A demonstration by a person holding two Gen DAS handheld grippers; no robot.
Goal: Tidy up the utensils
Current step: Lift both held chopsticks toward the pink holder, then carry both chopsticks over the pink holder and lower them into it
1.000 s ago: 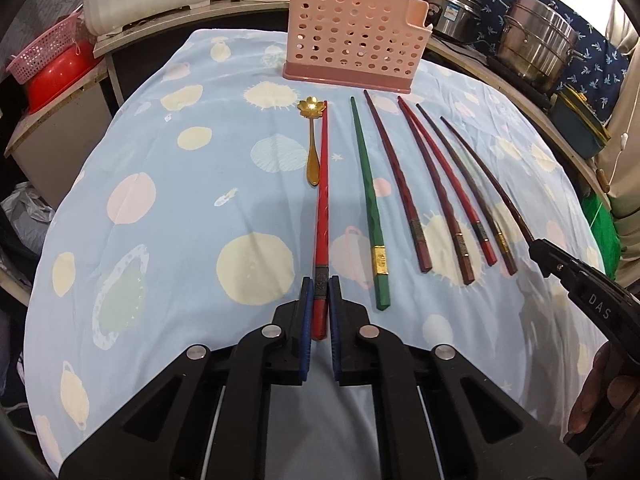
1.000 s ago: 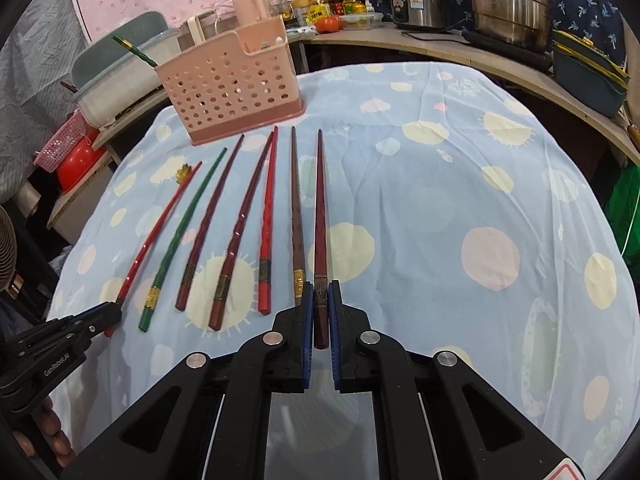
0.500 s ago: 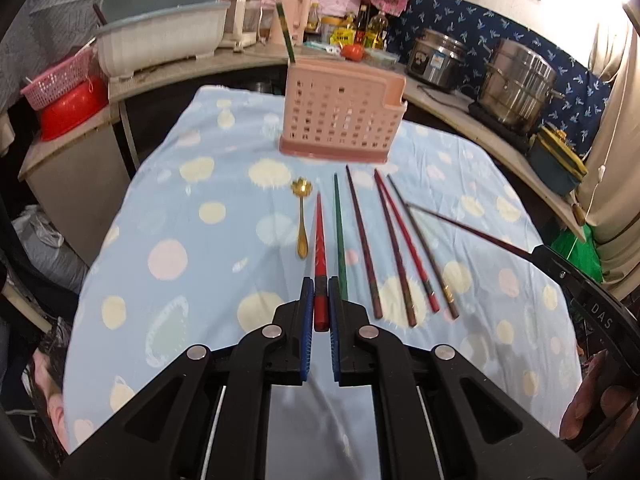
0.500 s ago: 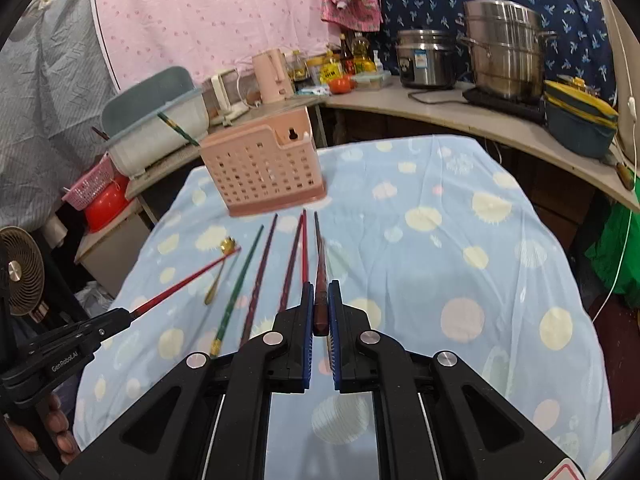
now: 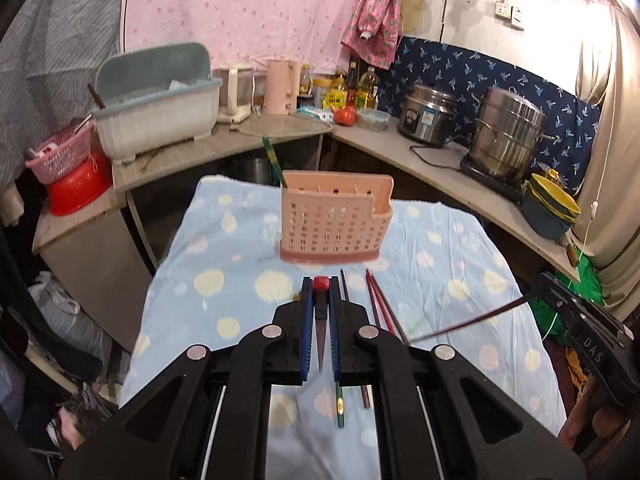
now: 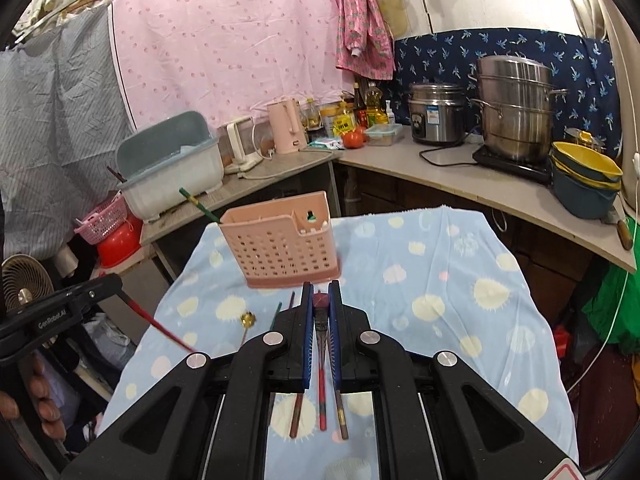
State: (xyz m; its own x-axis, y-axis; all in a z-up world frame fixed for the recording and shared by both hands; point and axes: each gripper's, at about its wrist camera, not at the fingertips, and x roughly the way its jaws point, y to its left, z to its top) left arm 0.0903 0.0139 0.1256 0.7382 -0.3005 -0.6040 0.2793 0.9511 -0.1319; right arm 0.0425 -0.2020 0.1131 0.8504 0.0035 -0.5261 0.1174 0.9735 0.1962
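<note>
- Carry step under way: left gripper [image 5: 320, 308] is clamped tight on a red chopstick [image 5: 320, 283], right gripper [image 6: 321, 312] likewise on a dark maroon chopstick [image 6: 321, 301], both sticks clear of the spotted cloth [image 6: 460, 280].
- Both hands are held high, grippers angled downward toward the pink holder [image 5: 335, 222] straight ahead (one green chopstick [image 5: 272, 162] stands in it).
- Next, I'd judge: bring each stick upright over the holder's open top, tips down, then let go.
</note>
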